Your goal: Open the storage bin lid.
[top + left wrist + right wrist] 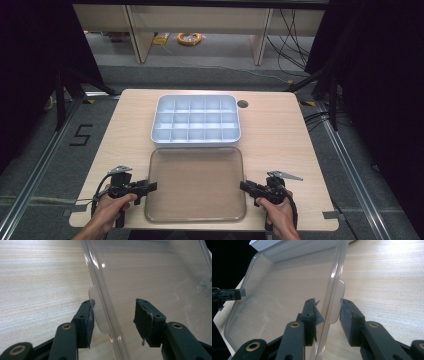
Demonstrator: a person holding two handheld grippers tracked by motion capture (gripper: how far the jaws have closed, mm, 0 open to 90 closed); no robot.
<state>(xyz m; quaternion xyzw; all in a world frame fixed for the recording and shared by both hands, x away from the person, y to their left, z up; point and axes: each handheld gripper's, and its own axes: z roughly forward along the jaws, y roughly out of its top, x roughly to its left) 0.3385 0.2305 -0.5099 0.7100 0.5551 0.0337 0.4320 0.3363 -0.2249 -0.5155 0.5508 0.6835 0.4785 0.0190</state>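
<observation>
A clear plastic lid (195, 182) lies flat on the near part of the wooden table (280, 135). Just behind it stands a white box with several compartments (196, 120). My left gripper (152, 186) is at the lid's left edge. In the left gripper view the left gripper (113, 315) is open, with the lid (150, 277) rim and its small tab (98, 315) between the jaws. My right gripper (243, 186) is at the lid's right edge. There the right gripper (328, 312) is open astride the lid (287, 290) rim and its tab (338, 297).
A round cable hole (242, 104) sits in the table beside the box's far right corner. Bare wood lies to either side of the lid and box. On the floor beyond are table legs, cables and an orange cable coil (189, 38).
</observation>
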